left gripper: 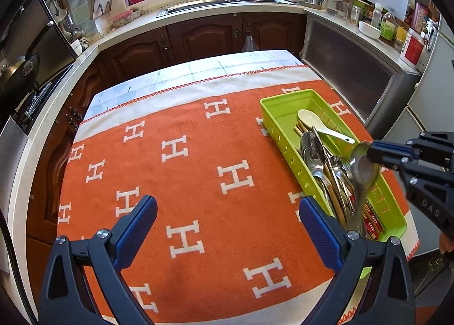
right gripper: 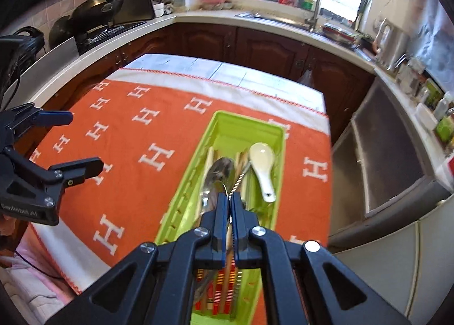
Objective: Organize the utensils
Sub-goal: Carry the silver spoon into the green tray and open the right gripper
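Left tongs (left gripper: 228, 235) spread wide, empty, above orange cloth (left gripper: 176, 172) on bench. Right tongs (right gripper: 229, 197) pinch metal spoon (left gripper: 364, 169) by bowl, over green tray (left gripper: 279, 103) holding white ceramic spoon (right gripper: 262, 166) and steel cutlery.

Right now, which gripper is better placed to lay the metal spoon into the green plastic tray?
Right. The right gripper already grips the metal spoon above the green plastic tray; the left gripper is open over the cloth.

A green tray (left gripper: 272, 109) sits at the cloth's right, holding metal cutlery and a white spoon (left gripper: 312, 122) at its far end.
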A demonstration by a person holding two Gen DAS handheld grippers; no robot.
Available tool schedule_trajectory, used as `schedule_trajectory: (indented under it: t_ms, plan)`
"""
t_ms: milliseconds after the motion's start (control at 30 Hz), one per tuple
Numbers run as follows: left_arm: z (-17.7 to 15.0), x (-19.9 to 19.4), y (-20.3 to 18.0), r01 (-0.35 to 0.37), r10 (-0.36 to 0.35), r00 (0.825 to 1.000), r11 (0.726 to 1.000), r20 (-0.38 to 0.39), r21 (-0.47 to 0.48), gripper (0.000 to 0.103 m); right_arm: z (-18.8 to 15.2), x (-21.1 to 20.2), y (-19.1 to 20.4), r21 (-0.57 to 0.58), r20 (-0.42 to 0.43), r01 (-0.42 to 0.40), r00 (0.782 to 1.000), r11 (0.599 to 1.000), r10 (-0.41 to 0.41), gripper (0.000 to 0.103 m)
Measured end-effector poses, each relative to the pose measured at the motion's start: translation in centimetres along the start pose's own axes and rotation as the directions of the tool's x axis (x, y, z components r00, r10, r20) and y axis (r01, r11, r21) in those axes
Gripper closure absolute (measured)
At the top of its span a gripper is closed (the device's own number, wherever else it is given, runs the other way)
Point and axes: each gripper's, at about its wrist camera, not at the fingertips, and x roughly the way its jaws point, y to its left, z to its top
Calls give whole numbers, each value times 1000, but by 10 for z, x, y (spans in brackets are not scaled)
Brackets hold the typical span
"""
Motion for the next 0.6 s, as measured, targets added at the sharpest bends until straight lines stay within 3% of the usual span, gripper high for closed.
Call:
schedule_trajectory:
  t_ms: [67,133,600]
  plan:
    - [-1,1,1,-8,8,1000,1000,-7,-4,4,1,4,-2,35,-7,-11,1000,999,11,88]
    - [-2,2,3,-10,10,1000,1000,-15,-7,4,1,5,-5,67,-8,-20,1000,998,21,84]
    - [-5,-5,-4,-44,44,999,999,6,15,4,-1,-6,-8,198,27,-71,997,978,67,84]
